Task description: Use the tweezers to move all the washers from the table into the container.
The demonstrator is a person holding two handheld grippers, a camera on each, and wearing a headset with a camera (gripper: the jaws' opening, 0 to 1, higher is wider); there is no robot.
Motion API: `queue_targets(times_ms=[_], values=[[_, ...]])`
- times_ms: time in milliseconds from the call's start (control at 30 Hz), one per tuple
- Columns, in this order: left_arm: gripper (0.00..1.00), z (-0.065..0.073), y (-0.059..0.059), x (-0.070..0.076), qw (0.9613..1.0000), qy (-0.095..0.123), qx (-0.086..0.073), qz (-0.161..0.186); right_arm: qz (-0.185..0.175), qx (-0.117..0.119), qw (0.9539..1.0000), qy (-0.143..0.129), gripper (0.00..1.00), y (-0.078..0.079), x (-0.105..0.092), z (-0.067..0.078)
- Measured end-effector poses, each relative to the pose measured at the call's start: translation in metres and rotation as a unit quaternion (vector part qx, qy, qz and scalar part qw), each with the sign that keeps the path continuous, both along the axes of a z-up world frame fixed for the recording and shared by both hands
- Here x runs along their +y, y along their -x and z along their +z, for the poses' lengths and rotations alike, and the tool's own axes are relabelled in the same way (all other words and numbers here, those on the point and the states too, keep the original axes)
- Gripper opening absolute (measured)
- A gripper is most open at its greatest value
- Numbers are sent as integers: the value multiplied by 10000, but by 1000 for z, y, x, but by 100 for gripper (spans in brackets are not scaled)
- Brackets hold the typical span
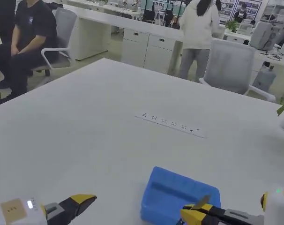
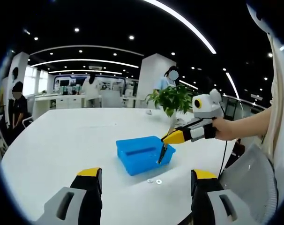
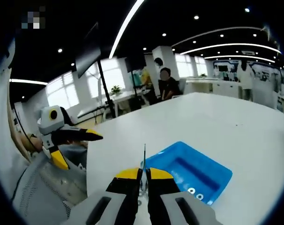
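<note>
Currently, the left gripper [image 2: 147,175] is idle: in the left gripper view its jaws stand wide apart and carry nothing, low over the near edge of the table [image 2: 62,140]. Ahead of it, two washers [image 2: 154,180] lie flat on the table, side by side, just beside the near wall of the blue container [image 2: 137,154] and outside it.

Further right, the tweezers [image 2: 164,149] hang tip-down over the container's near right corner. The tip is too small to tell whether it carries a washer. The right gripper [image 2: 184,135] holds the tweezers, with its jaws nearly closed on the handle end.

In the right gripper view, two pale rings show on the blue near the container's lower edge. Whether they lie inside it cannot be confirmed.

Step in hand, as judged: a transfer cycle at the container, with at least two washers not yet moved.

Next move, as judged:
1. Lift the tip over the near wall.
2. Lower it to one washer.
3. Close on the ring's edge. A thin flat ring may slide away instead of lifting.
</note>
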State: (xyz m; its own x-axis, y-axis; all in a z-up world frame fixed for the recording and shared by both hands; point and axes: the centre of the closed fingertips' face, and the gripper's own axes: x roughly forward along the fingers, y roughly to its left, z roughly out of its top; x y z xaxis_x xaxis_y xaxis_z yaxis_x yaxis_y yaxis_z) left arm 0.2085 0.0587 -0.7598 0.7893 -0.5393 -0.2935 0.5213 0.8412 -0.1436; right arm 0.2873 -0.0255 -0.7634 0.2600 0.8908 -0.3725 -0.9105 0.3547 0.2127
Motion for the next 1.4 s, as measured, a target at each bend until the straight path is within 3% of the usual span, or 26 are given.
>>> queue_targets(times_ms=[233, 567, 733, 833, 1100, 1400], values=[[78, 0, 0, 0, 10000, 8, 0, 12, -5, -186, 9998, -95, 2, -11, 3, 19], [78, 0, 0, 0, 10000, -2, -8, 6, -254, -251, 9993, -83, 2, -37, 2, 25], [78, 0, 0, 0, 10000, 7, -9, 8, -383, -151, 9991, 22, 2, -50, 0, 17], [78, 0, 1, 0, 10000, -1, 3, 8, -651, 280, 9975, 85, 2, -60, -3, 2], [78, 0, 0, 1, 10000, -4, 11, 23, -783, 449, 9957, 216, 2, -74, 0, -11], [78, -2, 0, 1, 10000, -34, 35, 21, -847, 602, 9930, 566, 2, -85, -1, -36]])
